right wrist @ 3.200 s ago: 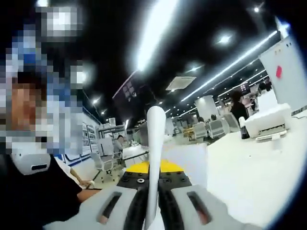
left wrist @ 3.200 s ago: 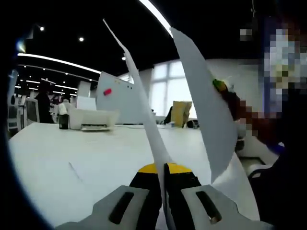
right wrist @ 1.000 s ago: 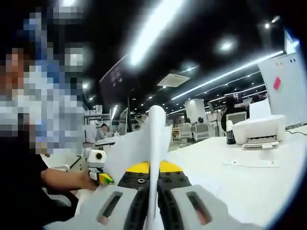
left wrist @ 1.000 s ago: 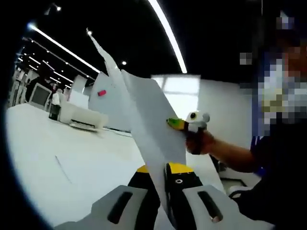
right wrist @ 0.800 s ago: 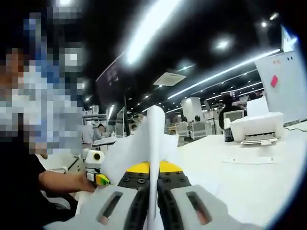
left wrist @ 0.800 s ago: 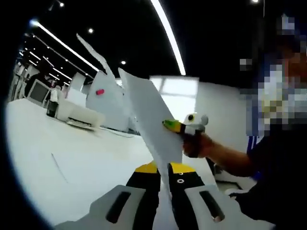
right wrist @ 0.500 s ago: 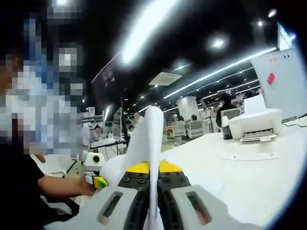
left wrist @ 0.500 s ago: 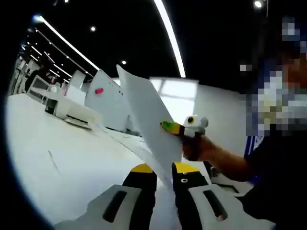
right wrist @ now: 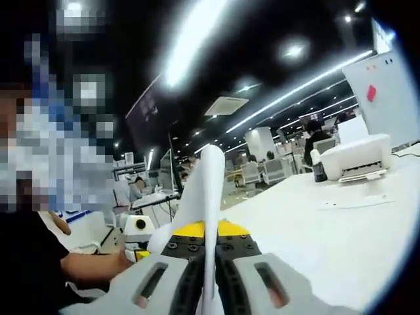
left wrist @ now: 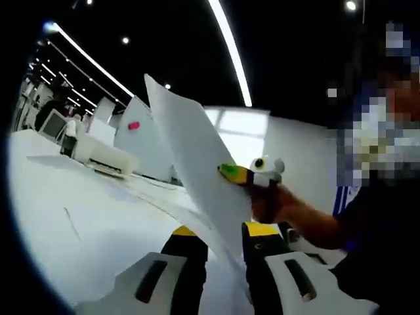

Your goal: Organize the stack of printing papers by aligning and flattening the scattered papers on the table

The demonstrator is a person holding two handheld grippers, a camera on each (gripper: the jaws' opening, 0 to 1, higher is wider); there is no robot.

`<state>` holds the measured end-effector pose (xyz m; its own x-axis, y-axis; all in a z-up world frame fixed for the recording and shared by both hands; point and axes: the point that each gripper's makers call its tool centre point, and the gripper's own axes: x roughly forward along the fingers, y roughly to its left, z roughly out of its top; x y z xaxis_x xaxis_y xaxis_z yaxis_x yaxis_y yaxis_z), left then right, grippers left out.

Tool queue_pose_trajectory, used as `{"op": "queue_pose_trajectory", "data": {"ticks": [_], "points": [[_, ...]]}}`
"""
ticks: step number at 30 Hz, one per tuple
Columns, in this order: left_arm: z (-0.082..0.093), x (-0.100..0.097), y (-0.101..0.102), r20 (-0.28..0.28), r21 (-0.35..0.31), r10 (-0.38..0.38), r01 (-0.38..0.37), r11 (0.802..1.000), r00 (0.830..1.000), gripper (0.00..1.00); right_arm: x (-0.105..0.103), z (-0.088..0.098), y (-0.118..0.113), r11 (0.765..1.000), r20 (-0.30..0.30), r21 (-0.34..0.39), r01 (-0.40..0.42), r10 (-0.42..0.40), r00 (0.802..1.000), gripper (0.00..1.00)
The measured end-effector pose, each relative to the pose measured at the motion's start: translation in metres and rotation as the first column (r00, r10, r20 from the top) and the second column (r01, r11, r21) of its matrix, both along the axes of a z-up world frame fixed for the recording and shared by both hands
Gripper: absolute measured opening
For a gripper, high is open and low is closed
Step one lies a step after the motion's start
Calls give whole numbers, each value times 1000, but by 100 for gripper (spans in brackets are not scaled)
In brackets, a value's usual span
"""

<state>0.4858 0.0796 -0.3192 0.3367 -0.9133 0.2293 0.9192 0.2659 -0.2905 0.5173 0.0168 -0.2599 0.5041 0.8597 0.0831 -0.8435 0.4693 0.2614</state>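
Two jaws of the left gripper (left wrist: 220, 246) stand apart in the left gripper view, with the white papers (left wrist: 197, 174) rising through the gap; whether either jaw touches the sheets is hard to tell. The right gripper (right wrist: 204, 244) is clamped on the papers (right wrist: 205, 190), seen edge-on in its own view, so their number cannot be made out. The stack is held up off the table (left wrist: 85, 230), tilted, its lower part hidden behind the jaws. In the left gripper view the right gripper (left wrist: 252, 174) bites the sheets' far edge, held by a hand (left wrist: 275, 203). Beyond, the white table (right wrist: 328, 230) runs toward its far edge, where a white printer (right wrist: 354, 157) sits beside a dark bottle (right wrist: 319, 172). A lone sheet (right wrist: 354, 201) lies flat just before the printer. Farther off, blurred chairs, a whiteboard (left wrist: 134, 141) with a pink note, and long ceiling lights (left wrist: 230, 49) in a dim office.
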Motion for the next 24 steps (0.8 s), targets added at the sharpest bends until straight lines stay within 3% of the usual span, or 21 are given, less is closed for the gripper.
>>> {"op": "queue_pose_trajectory", "data": {"ticks": [24], "points": [[-1, 4, 1, -16, -6, 9, -9, 1000, 1000, 27, 0, -3, 24, 997, -46, 44, -61, 63, 997, 0]]}}
